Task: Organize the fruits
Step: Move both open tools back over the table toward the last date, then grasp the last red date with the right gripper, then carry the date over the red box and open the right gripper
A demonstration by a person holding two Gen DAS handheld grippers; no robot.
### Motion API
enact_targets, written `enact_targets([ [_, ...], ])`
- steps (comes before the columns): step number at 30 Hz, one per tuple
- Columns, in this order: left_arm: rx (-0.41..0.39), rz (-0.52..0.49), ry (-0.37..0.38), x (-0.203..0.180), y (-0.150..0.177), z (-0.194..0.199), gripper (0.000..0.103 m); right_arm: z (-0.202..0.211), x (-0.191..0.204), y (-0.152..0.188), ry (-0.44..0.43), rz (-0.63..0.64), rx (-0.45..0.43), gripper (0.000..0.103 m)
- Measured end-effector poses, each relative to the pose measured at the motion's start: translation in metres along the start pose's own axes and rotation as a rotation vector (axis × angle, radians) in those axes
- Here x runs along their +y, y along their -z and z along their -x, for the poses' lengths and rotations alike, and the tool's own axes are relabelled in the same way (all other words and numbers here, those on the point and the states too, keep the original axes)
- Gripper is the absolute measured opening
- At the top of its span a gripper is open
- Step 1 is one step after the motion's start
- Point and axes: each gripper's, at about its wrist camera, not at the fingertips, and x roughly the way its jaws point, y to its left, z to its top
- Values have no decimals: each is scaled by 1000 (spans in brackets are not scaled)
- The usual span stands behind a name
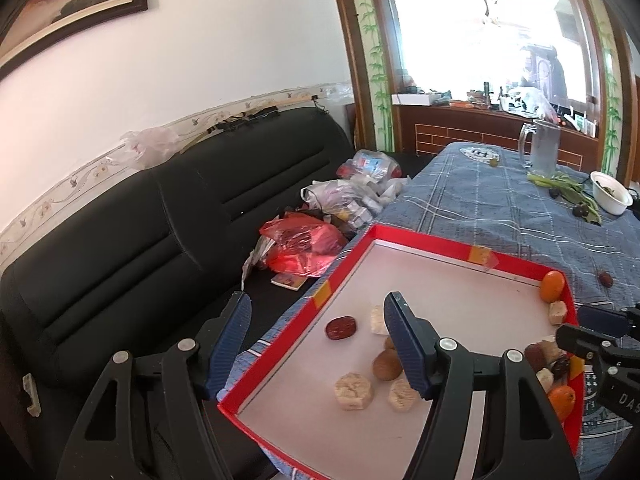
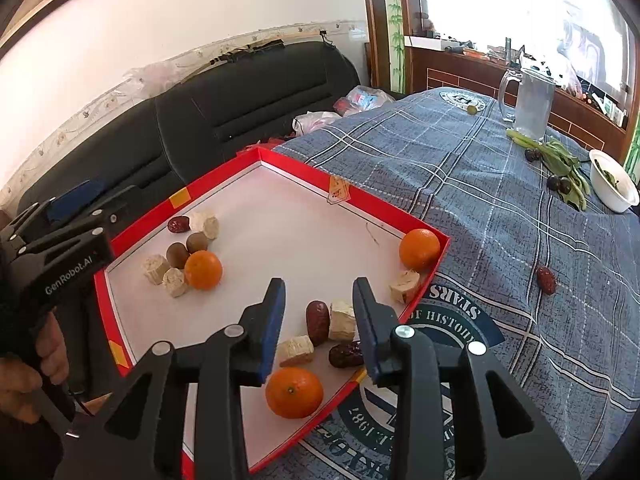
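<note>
A red tray (image 2: 304, 170) with a white floor lies on the blue checked cloth. It holds three oranges (image 2: 294, 392), red dates, brown kiwis (image 2: 177, 255) and pale chunks. My right gripper (image 2: 319, 286) hangs open over the tray's near right corner. A date (image 2: 317, 322) and a pale chunk (image 2: 342, 320) lie on the floor below its gap, untouched. My left gripper (image 1: 318, 314) is open and empty, astride the tray's left rim (image 1: 320, 300). A date (image 1: 341, 327), a kiwi (image 1: 387, 364) and pale chunks (image 1: 354, 391) lie near its right finger. One loose date (image 2: 546, 280) rests on the cloth.
A black sofa (image 1: 160, 220) with plastic bags (image 1: 304, 248) runs along the left. At the table's far end stand a glass jug (image 2: 528, 100), a white bowl (image 2: 614, 186), green vegetables (image 2: 560, 156), dark plums (image 2: 560, 184) and a small green fruit (image 2: 472, 110). A hand (image 2: 24, 380) holds the left gripper.
</note>
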Motion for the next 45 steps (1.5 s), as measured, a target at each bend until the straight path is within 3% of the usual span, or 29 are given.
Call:
enact_targets([
  [8,9,4,-4,3,0,-3,69,-3,1,0,5,3,4,37],
  [12,8,-16,57,-11,-3,2,73,1,-10,-1,17,3,-2,37],
  [17,15,-85,208,-51,-5,10,78,11,-69,4,101,-105,1,39],
  [24,54,-152,303,-95,-6,8,78,13,-147,7,273,-200,37,44],
  [29,67,-195,329,-113,-3,10,78,2,-174,2,307,-223,62,44],
  [39,88,-205,340,-120,-4,3,78,-36,-180,-6,323,-189,125,44],
  [45,90,-193,338,-116,-5,-1,78,-47,-183,-4,333,-193,138,31],
])
